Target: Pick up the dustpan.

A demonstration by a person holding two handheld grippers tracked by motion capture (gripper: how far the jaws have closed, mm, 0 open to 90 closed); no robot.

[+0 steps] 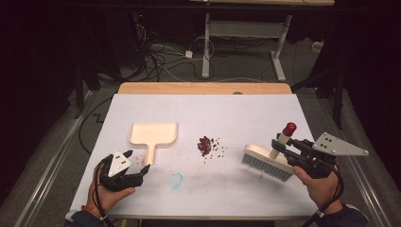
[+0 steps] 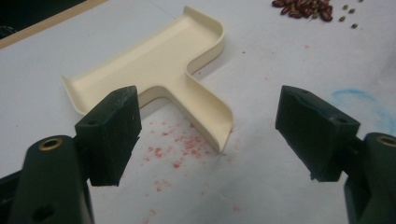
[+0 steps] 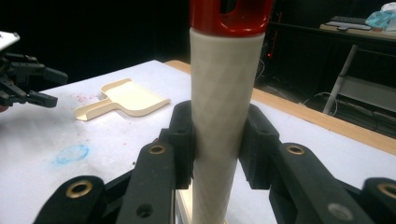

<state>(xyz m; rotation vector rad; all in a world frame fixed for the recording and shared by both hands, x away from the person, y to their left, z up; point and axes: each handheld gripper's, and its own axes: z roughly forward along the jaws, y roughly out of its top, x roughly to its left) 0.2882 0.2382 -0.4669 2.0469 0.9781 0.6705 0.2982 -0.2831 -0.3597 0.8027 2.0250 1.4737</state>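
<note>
1. Cream plastic first: the dustpan [image 1: 153,134] lies flat on the white table [image 1: 265,109], left of centre, with its handle pointing back toward our side.
2. We've got the left gripper [image 1: 137,171] low at the near left corner, in our left hand [image 1: 106,191], its jaws spread wide and holding nothing.
3. From the left gripper view, the dustpan [image 2: 154,70] handle sits just ahead of those parted jaws, its end between them but farther out, not touching either one.
4. Red specks and a smear [image 2: 175,147] dot the table around the handle's end, and a pale blue ring-shaped stain [image 1: 175,179] shows closer to us, near the middle.
5. Centre table, there's a small pile of dark red beans [image 1: 205,145] with a few loose ones scattered to its right, well apart from the dustpan.
6. Over on the right, the right gripper [image 1: 280,145] is pinching the brush [image 1: 265,161] by its pale handle, held in our right hand [image 1: 318,184].
7. The right gripper view confirms it: both pads are pressed against the handle [image 3: 222,121], which stands upright between them with a red cap [image 3: 231,16] at the top.
8. The brush head tilts, bristles [image 1: 262,166] down toward the table, right of the beans and clear of them.
9. In that same view we spot the dustpan [image 3: 123,100] across the table, and the left gripper [image 3: 44,86] at the far left edge.
</note>
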